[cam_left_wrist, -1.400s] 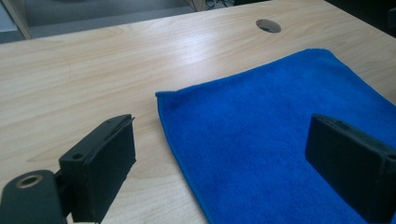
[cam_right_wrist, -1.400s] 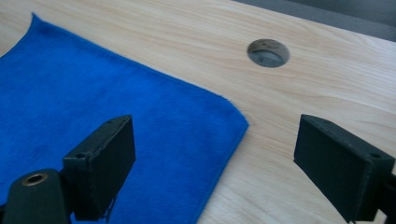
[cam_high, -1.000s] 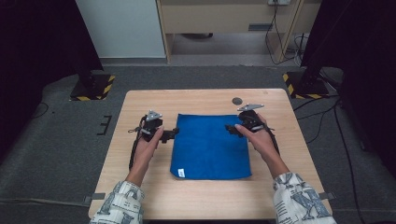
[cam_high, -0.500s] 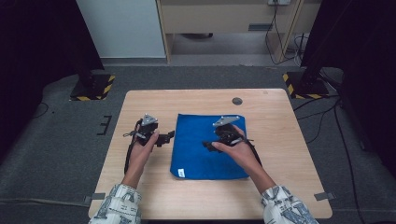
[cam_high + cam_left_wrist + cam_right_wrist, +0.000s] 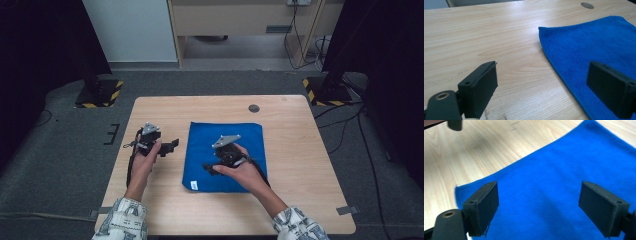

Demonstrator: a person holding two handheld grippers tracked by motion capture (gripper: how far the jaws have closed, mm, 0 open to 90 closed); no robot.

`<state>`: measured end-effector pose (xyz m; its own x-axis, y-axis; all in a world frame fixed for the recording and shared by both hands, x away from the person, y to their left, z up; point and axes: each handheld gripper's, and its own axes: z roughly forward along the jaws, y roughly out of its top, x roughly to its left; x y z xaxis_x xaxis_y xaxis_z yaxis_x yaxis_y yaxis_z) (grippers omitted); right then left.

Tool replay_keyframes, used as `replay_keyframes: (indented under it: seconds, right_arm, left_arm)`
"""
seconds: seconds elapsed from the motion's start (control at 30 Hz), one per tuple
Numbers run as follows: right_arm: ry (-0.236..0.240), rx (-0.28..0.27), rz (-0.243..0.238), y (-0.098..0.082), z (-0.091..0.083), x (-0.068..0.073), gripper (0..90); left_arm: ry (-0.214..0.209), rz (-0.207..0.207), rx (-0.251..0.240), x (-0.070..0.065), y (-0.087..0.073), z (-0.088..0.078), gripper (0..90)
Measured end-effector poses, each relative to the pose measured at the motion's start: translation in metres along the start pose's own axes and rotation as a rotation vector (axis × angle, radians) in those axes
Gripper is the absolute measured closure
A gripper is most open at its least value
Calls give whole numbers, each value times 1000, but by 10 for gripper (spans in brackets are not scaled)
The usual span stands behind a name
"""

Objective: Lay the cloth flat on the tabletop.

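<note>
I hold my left gripper [image 5: 172, 145] just off the left edge of the flat, square blue microfibre cloth [image 5: 225, 137], which lies spread out on the middle of the pale wooden table [image 5: 300, 150]. Its jaws stand wide apart with nothing between them; in the left gripper view one pad hangs over bare wood and the other over the cloth's left border.

My right gripper [image 5: 209, 168] hovers over the near left part of the cloth, pointing left towards the near left corner. Its jaws have just been closing a little, yet they are well apart and empty, with blue fabric beneath them and no pad pressing on it.

I judge this to be the approach before a grasp: both grippers are lining up on the cloth's left side, probably to pick up an edge or corner for a fold. The next move calls for lowering each gripper until one pad slips under the hem, then clamping on a single layer. A dark round hole [image 5: 254, 108] sits in the table beyond the cloth's far edge.
</note>
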<state>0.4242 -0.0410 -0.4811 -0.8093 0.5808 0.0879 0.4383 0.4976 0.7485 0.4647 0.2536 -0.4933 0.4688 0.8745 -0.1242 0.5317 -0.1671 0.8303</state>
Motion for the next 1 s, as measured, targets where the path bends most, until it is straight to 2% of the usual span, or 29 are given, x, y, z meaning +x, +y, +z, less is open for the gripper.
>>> replay_keyframes:
  seconds: [0.07, 0.13, 0.17, 0.23, 0.27, 0.4, 0.5, 0.57, 0.7, 0.83, 0.93, 0.97, 1.0]
  right_arm:
    - [6, 4, -5, 0, 0, 3, 170]
    - [17, 13, -9, 1, 2, 9, 186]
    - [26, 13, -20, 1, 3, 17, 201]
    - [30, 16, -26, 2, 4, 20, 206]
    - [33, 15, -31, 2, 5, 27, 235]
    - [47, 21, -58, 2, 10, 38, 270]
    - [58, 25, -52, 0, 14, 44, 296]
    - [68, 39, -67, -2, 17, 48, 310]
    - [78, 30, -73, -3, 19, 53, 345]
    - [87, 36, -81, -7, 19, 61, 418]
    - [114, 31, -99, -10, 18, 67, 503]
    - [114, 31, -99, -10, 18, 67, 503]
    - [126, 30, -108, -11, 18, 72, 552]
  left_arm:
    - [1, -2, -1, 1, 0, 0, 94]
    - [4, 1, 2, 3, -1, -1, 94]
    - [7, 5, 5, 4, -2, -2, 94]
    - [6, -3, 2, 4, -3, -2, 94]
    - [5, -4, 7, 6, -4, -2, 94]
    - [13, 6, 18, 7, -6, -1, 94]
    - [16, 0, 15, 9, -6, -1, 94]
    - [21, -1, 10, 10, -6, -2, 94]
    - [31, -8, 12, 12, -7, -3, 94]
    - [36, -11, 15, 15, -8, -5, 94]
    - [34, -11, 14, 16, -8, -5, 94]
    - [34, -11, 14, 16, -8, -5, 94]
    - [33, -10, 15, 16, -8, -5, 94]
